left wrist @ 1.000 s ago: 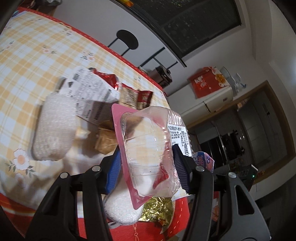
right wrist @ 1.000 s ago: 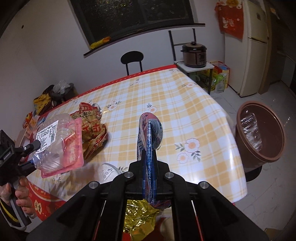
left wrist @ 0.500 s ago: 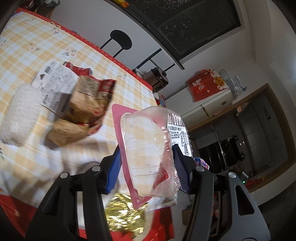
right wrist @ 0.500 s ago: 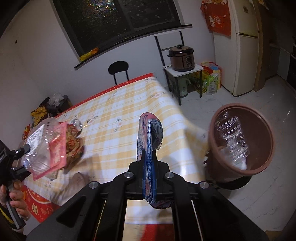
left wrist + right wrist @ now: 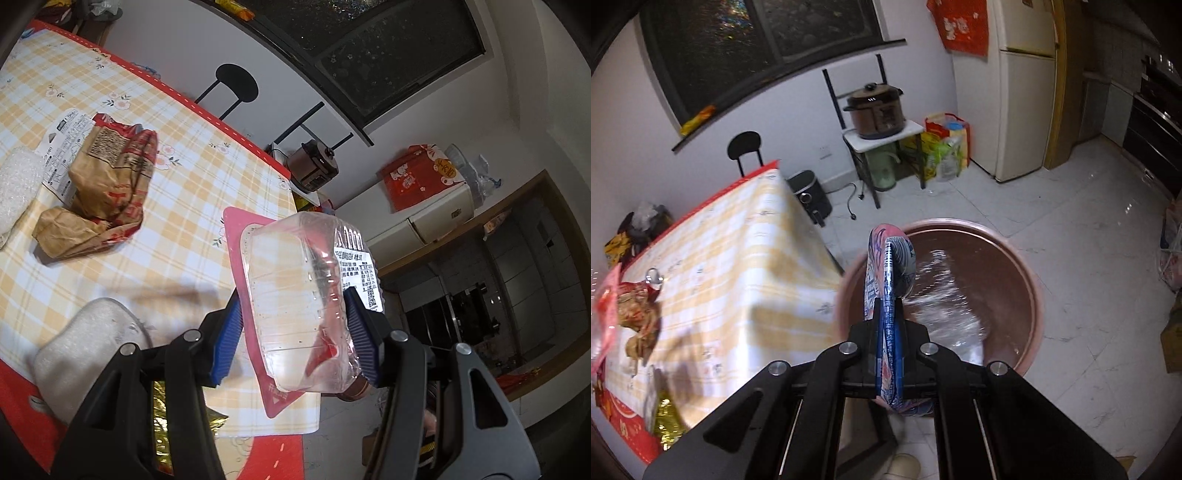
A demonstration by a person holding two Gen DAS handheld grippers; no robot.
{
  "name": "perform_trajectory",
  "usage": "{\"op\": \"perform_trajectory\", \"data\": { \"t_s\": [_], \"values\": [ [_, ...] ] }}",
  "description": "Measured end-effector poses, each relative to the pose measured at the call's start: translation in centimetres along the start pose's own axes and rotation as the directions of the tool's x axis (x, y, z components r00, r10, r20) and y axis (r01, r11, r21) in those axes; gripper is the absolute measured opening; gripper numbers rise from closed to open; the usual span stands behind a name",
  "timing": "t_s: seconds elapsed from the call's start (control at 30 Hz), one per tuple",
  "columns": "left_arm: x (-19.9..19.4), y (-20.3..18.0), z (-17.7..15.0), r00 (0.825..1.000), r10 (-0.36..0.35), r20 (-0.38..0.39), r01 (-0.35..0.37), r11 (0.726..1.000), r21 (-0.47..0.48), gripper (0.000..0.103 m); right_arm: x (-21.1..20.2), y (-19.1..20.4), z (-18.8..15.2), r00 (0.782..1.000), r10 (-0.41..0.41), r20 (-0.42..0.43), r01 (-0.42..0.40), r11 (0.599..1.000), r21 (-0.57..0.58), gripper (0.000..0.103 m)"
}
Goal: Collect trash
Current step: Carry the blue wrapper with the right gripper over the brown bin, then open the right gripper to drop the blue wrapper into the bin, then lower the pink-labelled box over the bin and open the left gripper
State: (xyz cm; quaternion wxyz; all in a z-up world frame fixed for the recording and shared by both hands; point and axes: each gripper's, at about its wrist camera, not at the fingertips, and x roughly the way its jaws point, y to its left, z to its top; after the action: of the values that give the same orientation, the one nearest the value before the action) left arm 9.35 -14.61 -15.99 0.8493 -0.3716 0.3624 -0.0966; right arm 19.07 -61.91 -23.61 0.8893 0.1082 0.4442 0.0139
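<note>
My left gripper [image 5: 295,332] is shut on a clear plastic blister pack with a pink card back [image 5: 295,306], held above the near corner of the yellow checked table [image 5: 177,206]. Its blue pads [image 5: 225,343] press both sides of the pack. My right gripper [image 5: 888,314] is shut on a flattened pink and blue wrapper [image 5: 890,266], which hangs over the near rim of the brown trash bin [image 5: 1008,258] on the floor. Clear plastic [image 5: 942,295] lies inside the bin. A crumpled brown and red paper bag [image 5: 107,184] rests on the table.
Also on the table lie a white printed sheet [image 5: 61,147], bubble wrap [image 5: 14,188], a white foam piece [image 5: 81,347] and gold foil [image 5: 162,424]. Beyond stand a black chair [image 5: 744,147], a cooker on a small stand [image 5: 875,110], a fridge [image 5: 1023,92] and bags [image 5: 947,144].
Both hands have swung right, away from the table. The right gripper with its wrapper has gone from over the table to over the bin. The left view has slid along the table toward its corner.
</note>
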Motion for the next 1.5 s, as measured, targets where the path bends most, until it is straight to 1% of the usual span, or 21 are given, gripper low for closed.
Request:
{"op": "perform_trajectory", "data": {
  "t_s": [0.13, 0.27, 0.3, 0.37, 0.4, 0.43, 0.47, 0.5, 0.53, 0.57, 0.6, 0.63, 0.67, 0.8, 0.93, 1.07, 1.23, 1.37, 1.5],
  "values": [
    [0.9, -1.6, -0.8, 1.000, 0.021, -0.002, -0.021, 1.000, 0.014, 0.055, 2.1, -1.9, 0.6, 1.000, 0.005, -0.027, -0.005, 1.000, 0.009, 0.007],
    [1.8, -2.9, -1.3, 0.999, 0.032, -0.010, -0.031, 0.999, 0.031, 0.055, 3.3, -2.6, 0.9, 0.998, 0.034, -0.047, -0.033, 0.999, 0.013, 0.008],
    [2.0, -3.4, -1.4, 0.999, 0.034, -0.013, -0.033, 0.999, 0.039, 0.055, 3.6, -2.7, 1.0, 0.998, 0.045, -0.053, -0.044, 0.999, 0.010, 0.011],
    [2.4, -4.1, -1.6, 0.999, 0.036, -0.019, -0.035, 0.998, 0.054, 0.055, 3.8, -2.8, 1.2, 0.997, 0.062, -0.051, -0.062, 0.998, 0.003, 0.033],
    [2.7, -4.5, -1.7, 0.999, 0.035, -0.023, -0.034, 0.997, 0.064, 0.055, 3.8, -2.7, 1.4, 0.996, 0.070, -0.047, -0.070, 0.998, 0.000, 0.052],
    [3.0, -4.9, -1.7, 0.999, 0.035, -0.027, -0.033, 0.997, 0.073, 0.055, 3.5, -2.7, 1.6, 0.996, 0.081, -0.036, -0.081, 0.997, -0.002, 0.058],
    [3.3, -5.3, -1.8, 0.999, 0.033, -0.032, -0.030, 0.996, 0.082, 0.055, 3.1, -2.6, 1.7, 0.996, 0.090, -0.021, -0.090, 0.996, -0.005, 0.058],
    [3.6, -5.7, -1.8, 0.999, 0.030, -0.036, -0.027, 0.996, 0.090, 0.055, 2.7, -2.6, 1.9, 0.995, 0.095, -0.009, -0.096, 0.995, -0.010, 0.064],
    [3.8, -6.0, -1.9, 0.999, 0.027, -0.042, -0.023, 0.995, 0.098, 0.055, 2.2, -2.5, 2.2, 0.996, 0.087, 0.002, -0.087, 0.996, -0.013, 0.073],
    [4.2, -6.4, -2.0, 0.999, 0.023, -0.048, -0.018, 0.994, 0.107, 0.055, 1.7, -2.5, 2.3, 0.996, 0.082, 0.015, -0.082, 0.997, -0.013, 0.077],
    [4.6, -7.0, -2.1, 0.998, 0.017, -0.057, -0.010, 0.993, 0.120, 0.055, 0.7, -2.6, 2.5, 0.995, 0.086, 0.041, -0.086, 0.996, -0.013, 0.085],
    [5.1, -7.5, -2.1, 0.998, 0.011, -0.066, -0.002, 0.992, 0.130, 0.055, 0.0, -2.7, 2.6, 0.994, 0.088, 0.060, -0.087, 0.996, -0.013, 0.090],
    [5.4, -7.9, -2.2, 0.997, 0.004, -0.075, 0.006, 0.990, 0.139, 0.055, -0.9, -2.7, 2.7, 0.993, 0.084, 0.079, -0.083, 0.996, -0.015, 0.098],
    [7.7, -10.3, -2.8, 0.992, -0.027, -0.123, 0.050, 0.981, 0.187, 0.055, -4.3, -3.1, 2.8, 0.989, 0.073, 0.128, -0.071, 0.997, -0.020, 0.098],
    [10.4, -12.9, -3.6, 0.984, -0.048, -0.170, 0.089, 0.966, 0.241, 0.055, -7.6, -4.0, 2.4, 0.984, 0.019, 0.175, -0.015, 1.000, -0.023, 0.098],
    [13.5, -15.5, -4.6, 0.976, -0.058, -0.209, 0.120, 0.947, 0.298, 0.055, -10.2, -6.0, 1.5, 0.978, -0.027, 0.205, 0.022, 0.999, 0.026, 0.098],
    [18.2, -18.7, -6.4, 0.962, -0.054, -0.267, 0.153, 0.917, 0.367, 0.055, -12.5, -9.2, -0.7, 0.979, -0.059, 0.197, 0.035, 0.992, 0.120, 0.098],
    [21.7, -20.7, -8.0, 0.951, -0.038, -0.305, 0.167, 0.896, 0.410, 0.055, -14.3, -11.5, -2.7, 0.975, -0.109, 0.195, 0.077, 0.983, 0.165, 0.098],
    [25.8, -22.4, -10.1, 0.936, -0.016, -0.351, 0.183, 0.875, 0.449, 0.055, -16.0, -13.9, -4.8, 0.968, -0.166, 0.188, 0.122, 0.968, 0.221, 0.098]
  ]
}}
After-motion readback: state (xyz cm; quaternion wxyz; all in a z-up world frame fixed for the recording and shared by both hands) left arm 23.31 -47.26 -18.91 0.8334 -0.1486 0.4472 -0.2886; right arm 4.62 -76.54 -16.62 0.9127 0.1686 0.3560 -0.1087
